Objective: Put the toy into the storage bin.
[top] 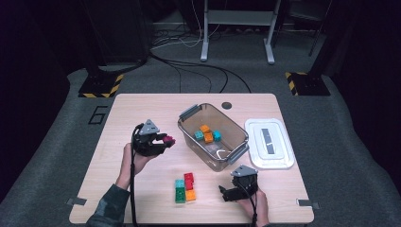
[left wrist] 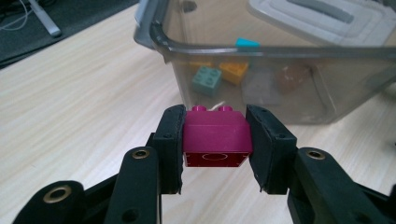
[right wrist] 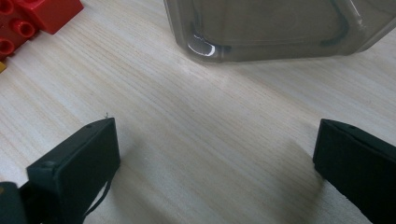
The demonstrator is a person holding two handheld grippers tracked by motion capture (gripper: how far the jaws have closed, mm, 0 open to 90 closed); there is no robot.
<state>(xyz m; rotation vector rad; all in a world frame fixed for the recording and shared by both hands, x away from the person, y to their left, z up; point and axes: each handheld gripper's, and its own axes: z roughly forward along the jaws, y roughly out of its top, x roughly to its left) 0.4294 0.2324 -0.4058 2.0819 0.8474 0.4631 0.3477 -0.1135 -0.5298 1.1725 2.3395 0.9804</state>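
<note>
A magenta brick [left wrist: 215, 138] is clamped between the two black jaws of the left gripper [top: 160, 140], studs upward, one pad pressed on each side. It is held above the wooden table [top: 142, 113], left of a clear plastic bin [top: 238, 152] and just short of the bin's near rim in the left gripper view. The bin has grey handles and sits slantwise at the table's middle; inside lie teal and orange bricks [top: 208, 134].

The right gripper [top: 231, 194] rests low near the table's front edge, its jaws spread wide with bare wood between them, holding nothing. The bin's rounded corner is close ahead of it.

Between the two grippers, toward the front, a small cluster of bricks [top: 185, 188] in red, teal, green and orange lies flat on the table. Open wood surrounds it on all sides. A white lid [top: 269, 144] lies flat just right of the bin, close to the table's right edge. The table's left half is bare wood.

The table has rounded corners and stands on grey carpet. Behind it, black cables trail across the floor toward grey frame legs, and yellow-and-black striped stand bases sit at either far corner. The surroundings are dark.
</note>
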